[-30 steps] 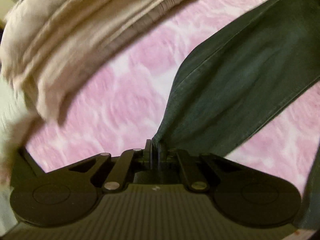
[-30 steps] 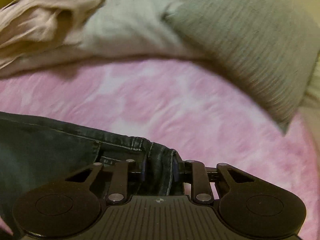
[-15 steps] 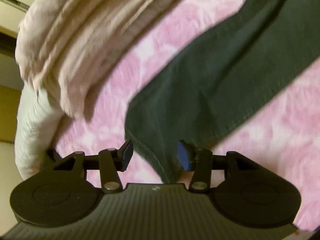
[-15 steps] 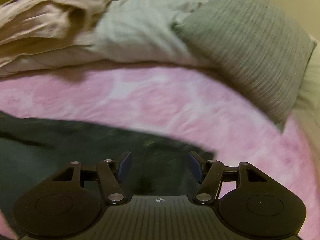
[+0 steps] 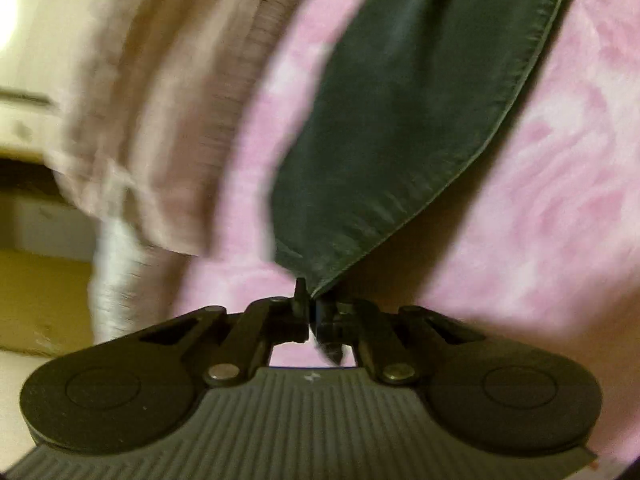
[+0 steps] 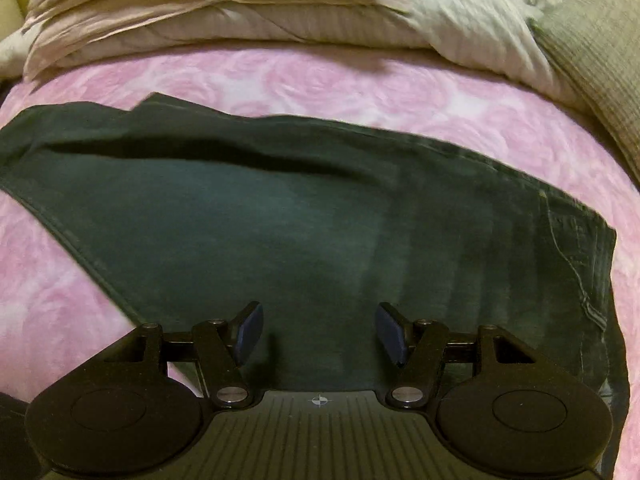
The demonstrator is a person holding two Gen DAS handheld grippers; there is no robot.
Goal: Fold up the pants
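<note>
Dark denim pants [image 6: 280, 220] lie spread across a pink rose-patterned bedspread [image 6: 320, 76], waistband and seam at the right. My right gripper [image 6: 320, 330] hovers over their near edge, open, with nothing between its blue pads [image 6: 250, 326]. In the left wrist view one pant leg [image 5: 400, 120] runs up and to the right over the bedspread [image 5: 560, 200]. My left gripper [image 5: 310, 308] is shut on the narrow end of that leg, and a bit of fabric pokes out behind the fingers.
A folded beige blanket [image 6: 200, 12] and white bedding [image 6: 480, 20] lie along the far side of the bed. A grey ribbed pillow [image 6: 592, 52] is at the far right. The beige blanket [image 5: 160, 120] is blurred on the left of the left wrist view.
Both grippers let go of the pants half a second ago. The left one has since shut again on the leg's end. The right one stays open and has drawn back, showing more of the pants.
</note>
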